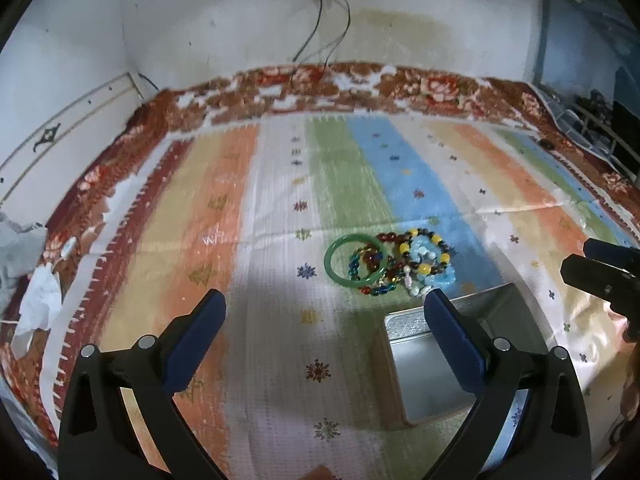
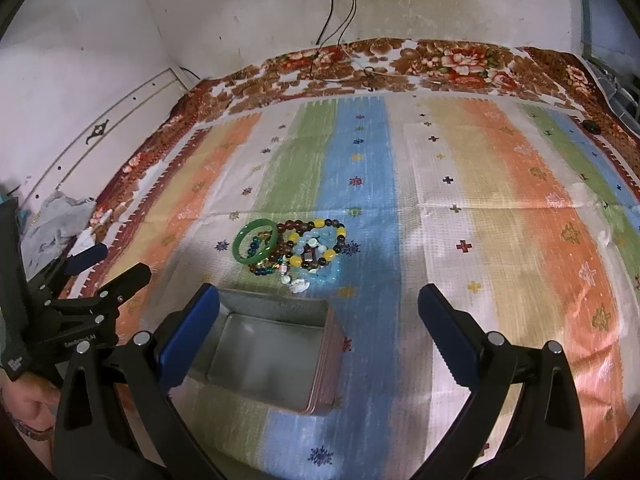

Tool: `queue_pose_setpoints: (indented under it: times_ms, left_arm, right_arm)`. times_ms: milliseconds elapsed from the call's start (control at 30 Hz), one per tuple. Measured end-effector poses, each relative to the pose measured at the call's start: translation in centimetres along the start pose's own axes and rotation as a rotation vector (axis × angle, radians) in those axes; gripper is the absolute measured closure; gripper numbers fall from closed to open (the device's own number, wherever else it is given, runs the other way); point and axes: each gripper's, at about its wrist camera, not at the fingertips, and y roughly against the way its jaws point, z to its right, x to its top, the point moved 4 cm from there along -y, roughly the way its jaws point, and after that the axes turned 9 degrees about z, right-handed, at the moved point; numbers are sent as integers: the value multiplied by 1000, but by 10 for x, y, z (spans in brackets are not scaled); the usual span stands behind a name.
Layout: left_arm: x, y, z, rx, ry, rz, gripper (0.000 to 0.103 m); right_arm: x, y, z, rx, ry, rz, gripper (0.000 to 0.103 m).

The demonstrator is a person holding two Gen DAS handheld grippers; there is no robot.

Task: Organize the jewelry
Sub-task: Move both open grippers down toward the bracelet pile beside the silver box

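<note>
1. Looking through the left wrist view, you hold the left gripper (image 1: 324, 308) with its fingers spread wide and nothing between them. Taking the metal tin (image 1: 472, 308) as your landmark, the jewelry pile (image 1: 394, 262) lies just beyond the tin's far rim, on the striped cloth (image 1: 224, 208). The green bangle (image 1: 354, 260) sits at the pile's left end, farthest from the tin's far right corner, with a dark beaded bracelet (image 1: 370, 258) crossing through its ring. The right gripper shows only at the frame's right edge, to the right of the tin; from here you cannot tell how its fingers stand.

2. Looking through the right wrist view, your right gripper (image 2: 318, 302) is also spread wide and empty, poised above the tin (image 2: 276, 310), which stands open with nothing inside. The yellow-and-dark bead bracelet (image 2: 320, 246) and the pale blue one (image 2: 326, 272) overlap just past the tin's far rim. The left gripper (image 2: 108, 264) sits to the left of the tin; its fingers appear parted.

3. My judgement: nothing is sorted yet, so start with the bangle. It is rigid and lies at the pile's edge.
   - Pinch one side of its rim only.
   - Lift slowly, since the crossing beads may snag and drag along.
   - Release low inside the tin.
</note>
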Motion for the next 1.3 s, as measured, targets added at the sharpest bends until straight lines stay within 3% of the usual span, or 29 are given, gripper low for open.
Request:
queue_pose_setpoints:
  times_ms: [433, 800, 900, 1000, 1300]
  left_arm:
    - [16, -51, -24, -10, 82, -91, 6]
    - [14, -91, -20, -100, 107, -207, 8]
    - [13, -99, -19, -124, 126, -235, 13]
    - [7, -112, -27, -183, 229, -302, 17]
    - [-2, -146, -41, -146, 271, -375, 41]
  right_arm:
    - [22, -59, 17, -16, -35, -117, 5]
    - [20, -98, 30, 14, -118, -245, 5]
    - [19, -106, 32, 29, -141, -277, 5]
    - [18, -113, 34, 33, -174, -310, 5]
    - [16, -136, 41, 68, -282, -390, 6]
